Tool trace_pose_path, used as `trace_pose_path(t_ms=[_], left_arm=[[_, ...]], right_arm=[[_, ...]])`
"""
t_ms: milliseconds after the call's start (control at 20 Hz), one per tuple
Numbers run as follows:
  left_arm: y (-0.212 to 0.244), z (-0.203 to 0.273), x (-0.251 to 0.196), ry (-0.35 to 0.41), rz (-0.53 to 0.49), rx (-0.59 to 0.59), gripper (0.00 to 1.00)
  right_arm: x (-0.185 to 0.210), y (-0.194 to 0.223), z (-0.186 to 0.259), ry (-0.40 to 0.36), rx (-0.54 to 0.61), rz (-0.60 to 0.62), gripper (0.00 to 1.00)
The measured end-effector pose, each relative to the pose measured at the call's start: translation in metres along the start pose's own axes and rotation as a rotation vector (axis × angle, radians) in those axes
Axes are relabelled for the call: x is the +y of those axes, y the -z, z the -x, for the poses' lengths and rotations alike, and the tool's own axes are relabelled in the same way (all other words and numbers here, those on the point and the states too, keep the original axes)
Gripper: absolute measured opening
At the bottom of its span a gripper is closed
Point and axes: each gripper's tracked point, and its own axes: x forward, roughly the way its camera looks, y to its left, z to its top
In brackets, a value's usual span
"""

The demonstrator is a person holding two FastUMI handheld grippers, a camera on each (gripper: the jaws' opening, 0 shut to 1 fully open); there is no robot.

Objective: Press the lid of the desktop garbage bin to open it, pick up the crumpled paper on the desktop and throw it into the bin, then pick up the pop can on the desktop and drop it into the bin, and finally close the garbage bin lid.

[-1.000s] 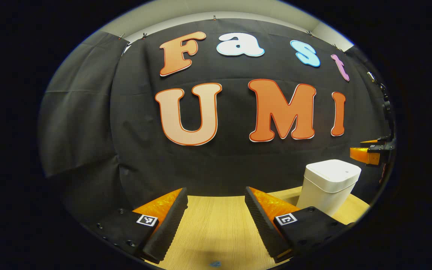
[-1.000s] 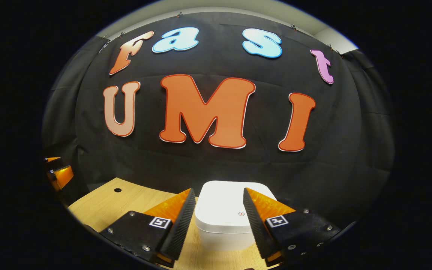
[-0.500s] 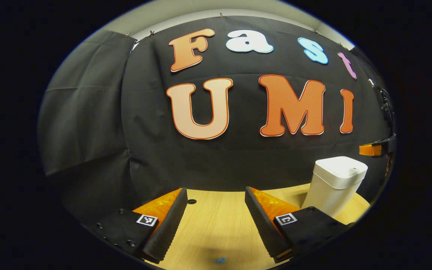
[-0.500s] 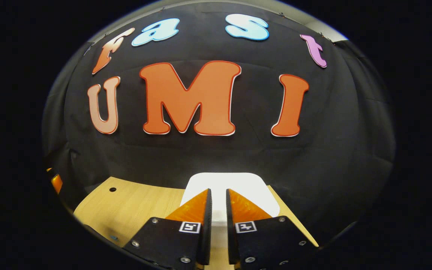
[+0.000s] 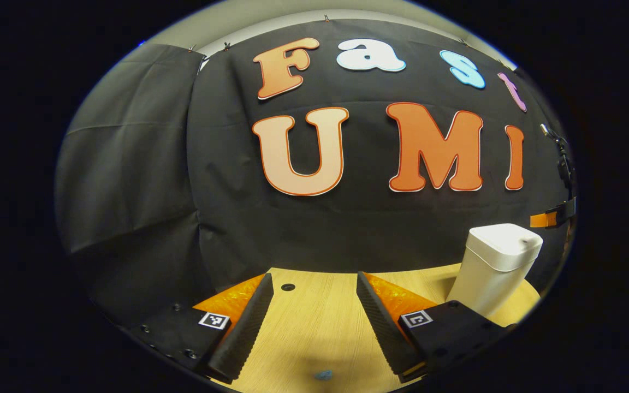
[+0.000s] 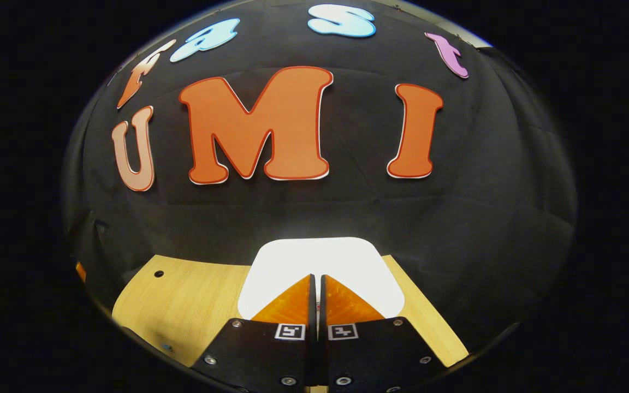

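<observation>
The right gripper (image 6: 317,279) is clenched, its fingers pressed together with nothing between them, and its tips sit over the closed lid (image 6: 320,261) of the white bin (image 5: 492,267). Whether they touch the lid cannot be told. The bin stands at the tabletop's (image 5: 314,322) far edge, near the right corner. The left gripper (image 5: 314,286) is released, fingers spread above bare wood by the far edge.

White bin (image 6: 320,262), pale wood-grain table (image 6: 183,300), black cloth wall (image 5: 145,180)
</observation>
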Motion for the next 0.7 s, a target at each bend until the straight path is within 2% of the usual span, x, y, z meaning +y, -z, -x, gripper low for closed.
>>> trace_pose_path(t_ms=[550, 700], left_arm=[[0.005, 0.000, 0.003, -0.031, -0.013, 0.020, 0.98], [0.005, 0.001, 0.004, -0.030, -0.021, 0.025, 0.98]], right_arm=[[0.004, 0.034, -0.015, -0.024, 0.125, 0.016, 0.01], [0.003, 0.032, -0.017, -0.022, 0.109, 0.008, 0.01]])
